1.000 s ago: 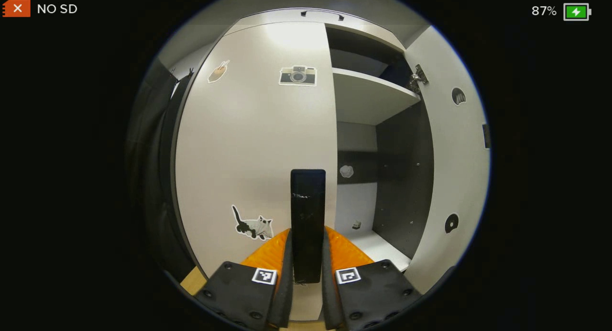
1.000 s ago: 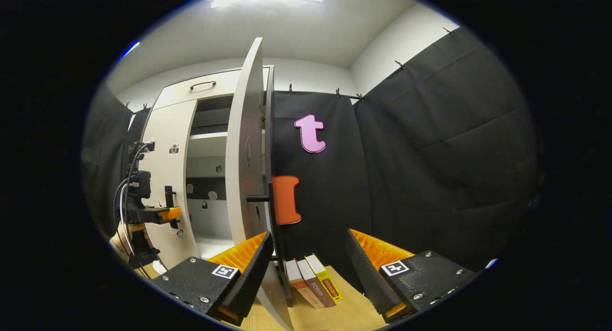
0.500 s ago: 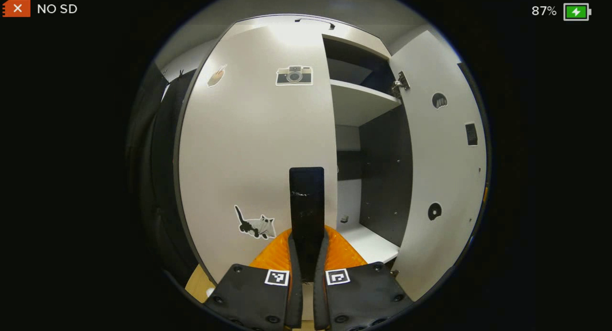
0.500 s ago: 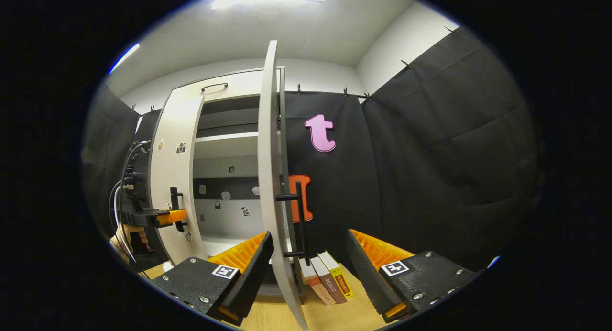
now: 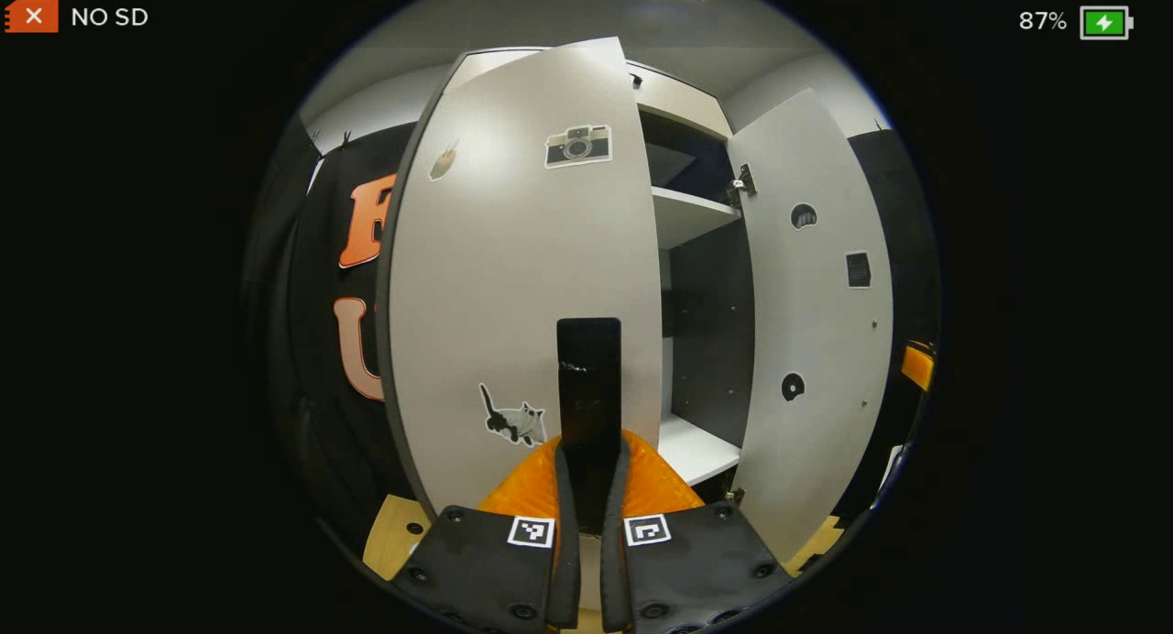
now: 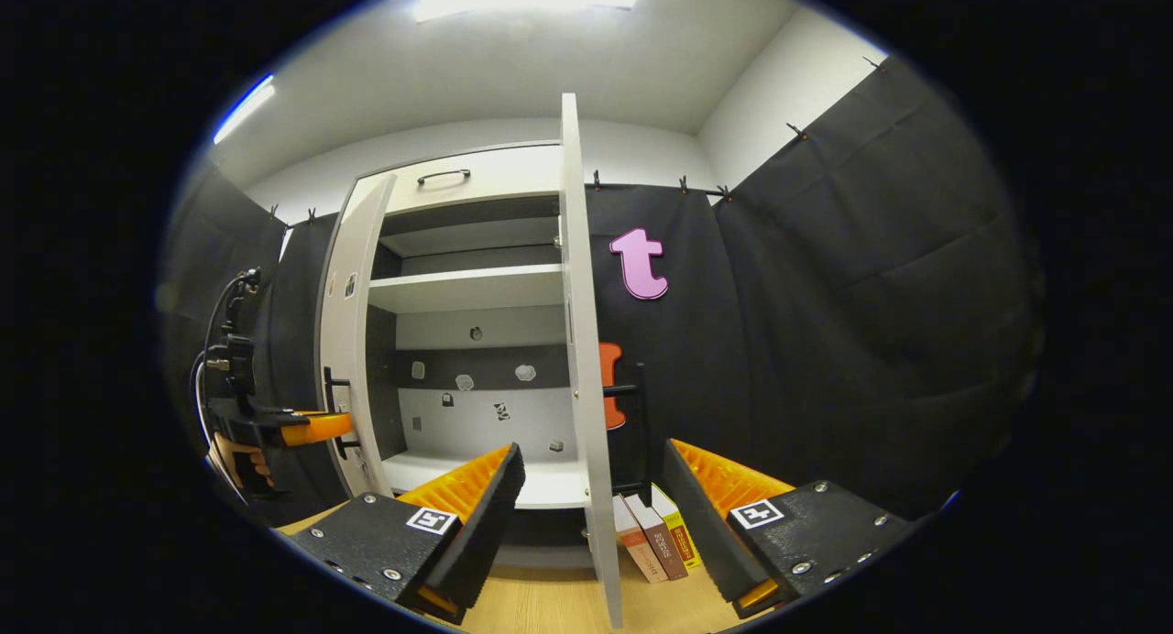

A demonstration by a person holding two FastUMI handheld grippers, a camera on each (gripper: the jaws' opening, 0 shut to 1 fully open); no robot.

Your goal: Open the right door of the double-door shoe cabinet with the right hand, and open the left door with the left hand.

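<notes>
Upright, black left door handle (image 5: 588, 387) apparently clamped between left gripper (image 5: 586, 487) fingers; right gripper (image 6: 586, 487) fingers spread, empty.

The right door (image 6: 579, 341) stands edge-on between the spread fingers of the right gripper (image 6: 591, 506), blocking a straight path forward. To its left the cabinet opening is free: a bare bottom board (image 6: 476, 476) below a shelf (image 6: 463, 289). Books (image 6: 652, 542) lean on the floor just right of the door foot. The left door (image 5: 522, 277) is partly swung out and narrows the gap to the right door. Its handle (image 5: 588, 396) sits pinched in the left gripper (image 5: 589, 487).
</notes>
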